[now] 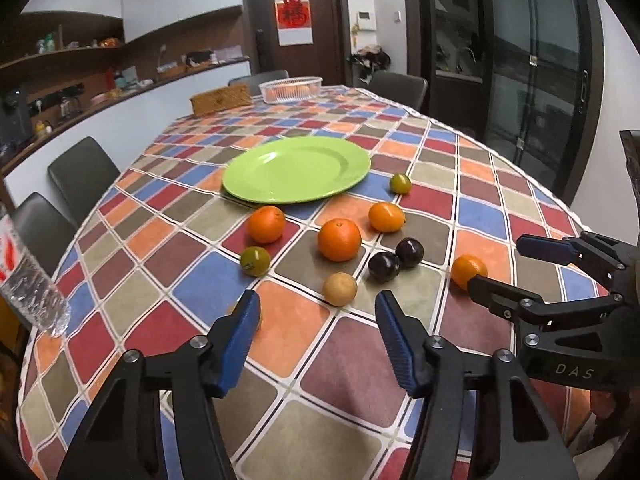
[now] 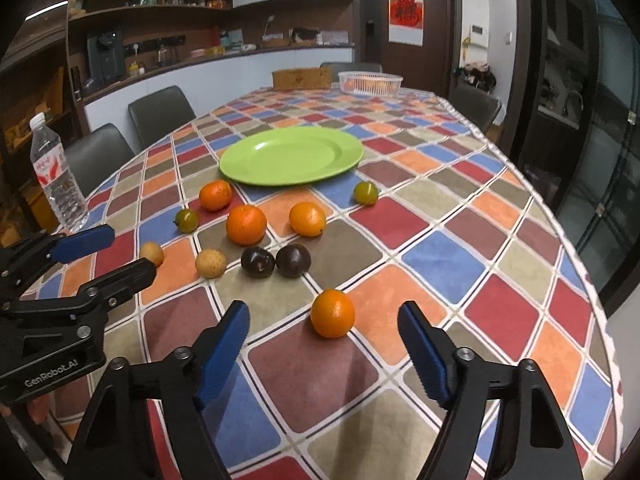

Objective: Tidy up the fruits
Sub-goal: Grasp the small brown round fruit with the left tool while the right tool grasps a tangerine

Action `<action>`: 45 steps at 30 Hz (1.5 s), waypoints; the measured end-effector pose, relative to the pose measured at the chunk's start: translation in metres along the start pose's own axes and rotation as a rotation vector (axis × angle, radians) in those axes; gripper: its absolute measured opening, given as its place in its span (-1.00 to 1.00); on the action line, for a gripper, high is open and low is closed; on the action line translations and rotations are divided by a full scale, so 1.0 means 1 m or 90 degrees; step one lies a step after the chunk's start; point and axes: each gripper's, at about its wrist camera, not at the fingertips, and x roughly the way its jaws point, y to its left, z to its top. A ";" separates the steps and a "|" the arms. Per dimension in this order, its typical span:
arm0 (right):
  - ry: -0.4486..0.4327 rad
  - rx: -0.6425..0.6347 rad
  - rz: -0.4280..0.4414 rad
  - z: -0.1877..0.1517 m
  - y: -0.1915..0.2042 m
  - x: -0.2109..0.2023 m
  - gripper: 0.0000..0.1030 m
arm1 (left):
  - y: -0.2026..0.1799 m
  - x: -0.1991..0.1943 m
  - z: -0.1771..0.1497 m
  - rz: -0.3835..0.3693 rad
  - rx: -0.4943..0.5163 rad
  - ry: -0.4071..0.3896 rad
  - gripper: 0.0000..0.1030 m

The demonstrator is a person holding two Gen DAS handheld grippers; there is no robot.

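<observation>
Orange and round, the nearest orange point(image 2: 333, 313) sits on the tablecloth point(image 2: 440, 256) just ahead of your right gripper point(image 2: 324, 336), at about 12 o'clock between its spread, empty jaws; it should feel firm, fairly light and a little slick, so close across its widest middle, gently. Your left gripper point(image 1: 318, 328) is also released and holding nothing, with a small tan fruit point(image 1: 340, 289) just beyond it at 12 o'clock; that one looks thin-skinned and likely to roll, so take it square across the middle. A second tan fruit point(image 2: 151, 254) lies near that gripper's left finger. Further out, two dark plums point(image 2: 276, 261) touch each other; they probably bruise easily, so squeeze lightly. Beyond them are three more oranges point(image 2: 246, 225) and two small green fruits point(image 2: 365, 193), spaced apart. Farthest, at 12 o'clock, the green plate point(image 2: 340, 142) lies bare, nothing on it yet.
</observation>
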 end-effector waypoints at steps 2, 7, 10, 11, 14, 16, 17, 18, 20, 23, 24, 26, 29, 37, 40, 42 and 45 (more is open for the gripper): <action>0.012 -0.003 0.004 0.000 0.000 0.006 0.37 | -0.001 0.008 0.002 -0.006 0.006 0.010 0.03; 0.039 -0.001 0.012 0.002 -0.004 0.021 0.22 | -0.003 0.028 0.007 -0.025 0.014 0.040 -0.05; 0.055 0.009 0.017 0.003 -0.008 0.029 0.13 | -0.006 0.040 0.007 -0.039 0.015 0.061 -0.13; 0.059 0.011 0.018 0.003 -0.009 0.031 0.10 | -0.007 0.042 0.008 -0.041 0.016 0.065 -0.16; 0.071 0.017 0.027 0.004 -0.012 0.037 0.00 | -0.007 0.050 0.010 -0.040 0.018 0.079 -0.26; 0.078 0.019 0.035 0.004 -0.012 0.040 -0.04 | -0.007 0.055 0.012 -0.040 0.018 0.086 -0.29; 0.080 0.019 0.038 0.004 -0.012 0.041 -0.07 | -0.008 0.058 0.013 -0.040 0.019 0.089 -0.34; 0.081 0.020 0.043 0.004 -0.012 0.042 -0.11 | -0.008 0.060 0.013 -0.038 0.020 0.093 -0.37; 0.086 0.018 0.047 0.005 -0.012 0.045 -0.16 | -0.008 0.064 0.014 -0.041 0.020 0.101 -0.43; 0.092 0.019 0.052 0.005 -0.012 0.048 -0.19 | -0.008 0.069 0.013 -0.045 0.017 0.111 -0.46; 0.093 0.020 0.054 0.005 -0.013 0.049 -0.19 | -0.008 0.071 0.013 -0.044 0.016 0.114 -0.47; 0.096 0.023 0.057 0.006 -0.014 0.050 -0.21 | -0.008 0.073 0.012 -0.046 0.012 0.118 -0.47; 0.107 0.022 0.056 0.007 -0.015 0.054 -0.28 | -0.007 0.075 0.012 -0.049 0.008 0.123 -0.47; 0.113 0.026 0.063 0.009 -0.019 0.056 -0.40 | -0.005 0.072 0.012 -0.053 -0.012 0.123 -0.48; 0.104 0.021 0.069 0.013 -0.017 0.052 -0.40 | -0.004 0.066 0.014 -0.056 -0.019 0.114 -0.48; 0.097 0.018 0.076 0.016 -0.016 0.049 -0.40 | -0.003 0.061 0.017 -0.056 -0.023 0.105 -0.48; 0.086 0.012 0.091 0.023 -0.014 0.043 -0.40 | -0.002 0.053 0.021 -0.056 -0.027 0.092 -0.48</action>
